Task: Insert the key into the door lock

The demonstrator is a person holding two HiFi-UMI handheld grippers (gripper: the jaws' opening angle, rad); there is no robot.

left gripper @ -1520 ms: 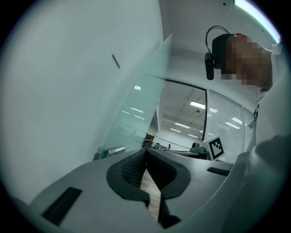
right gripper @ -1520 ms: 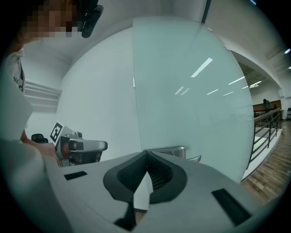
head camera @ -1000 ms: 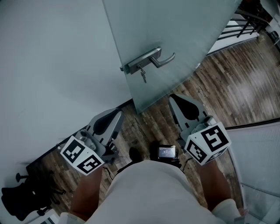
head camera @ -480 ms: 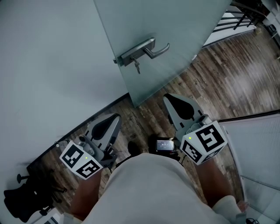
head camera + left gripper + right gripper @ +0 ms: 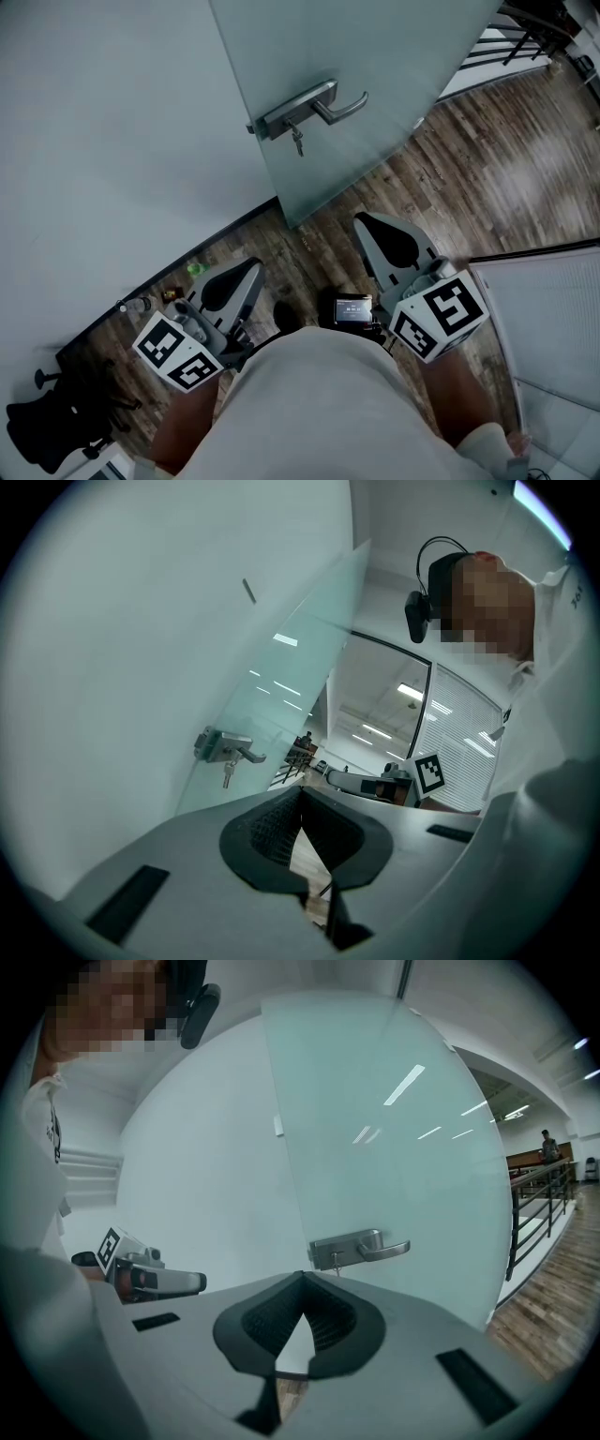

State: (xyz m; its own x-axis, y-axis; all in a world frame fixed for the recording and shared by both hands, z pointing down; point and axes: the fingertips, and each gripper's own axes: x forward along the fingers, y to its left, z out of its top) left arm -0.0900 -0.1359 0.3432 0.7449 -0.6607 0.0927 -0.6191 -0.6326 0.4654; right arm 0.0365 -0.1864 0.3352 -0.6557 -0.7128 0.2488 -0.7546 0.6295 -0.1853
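- down by my waist in the head view, the left gripper points toward the wall, its jaws pressed together with nothing between them; its own view confirms this, the ribbed black pads meeting at the tip.
- the right gripper sits on the other side of my body, aimed at the glass door; its jaws are also closed on nothing, the tips touching in the right gripper view.
- the key hangs down from the metal lock plate, just under the lever handle, well apart from both grippers.
- the same key shows small in the left gripper view, to the upper left of the jaws, and in the right gripper view just above the jaw tips.
- each marker cube carries black and white square patterns only, no letters that i can read.
- a small screen sits between the two grippers at my waist; its lit writing is too small to read.
- the wooden floor runs under the door, with a few small items, one green, lying by the wall near the left gripper.
- i find no brand name or label on the door, the handle or the lock plate.
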